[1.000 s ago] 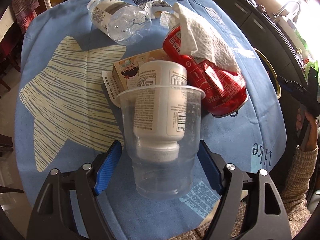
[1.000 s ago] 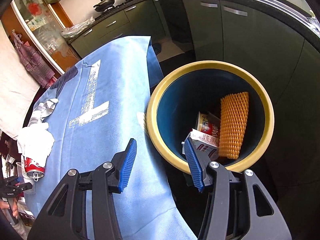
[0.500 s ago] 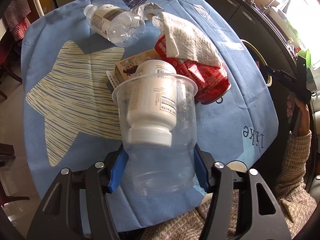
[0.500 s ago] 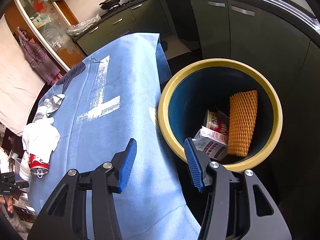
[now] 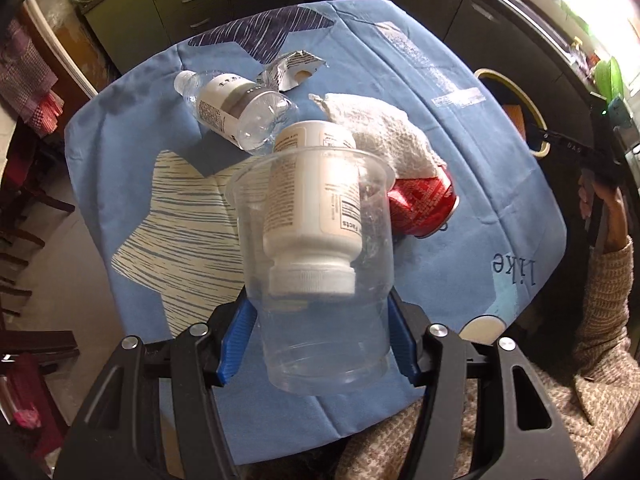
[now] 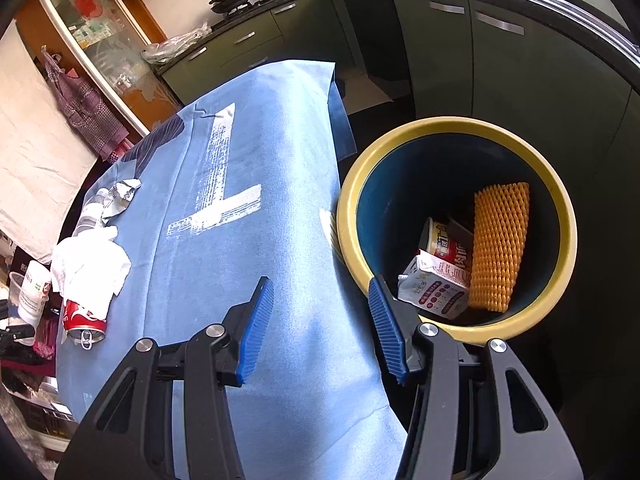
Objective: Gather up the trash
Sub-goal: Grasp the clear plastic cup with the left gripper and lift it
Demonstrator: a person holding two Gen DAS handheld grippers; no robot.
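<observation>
Two pieces ride as one in my left gripper (image 5: 318,344): its jaws pinch a clear plastic cup (image 5: 320,280) low on its walls, a white pill bottle (image 5: 314,208) cap-down inside, so one trip serves for both. My right gripper (image 6: 322,328) hangs spread and empty beside the yellow-rimmed bin (image 6: 568,216) at the table's right. The towel (image 5: 380,136) hides most of the red can (image 5: 424,204).

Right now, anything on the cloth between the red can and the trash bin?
In the right wrist view, the stretch between the red can and the trash bin is only bare blue tablecloth. The white towel lies on the can.
</observation>
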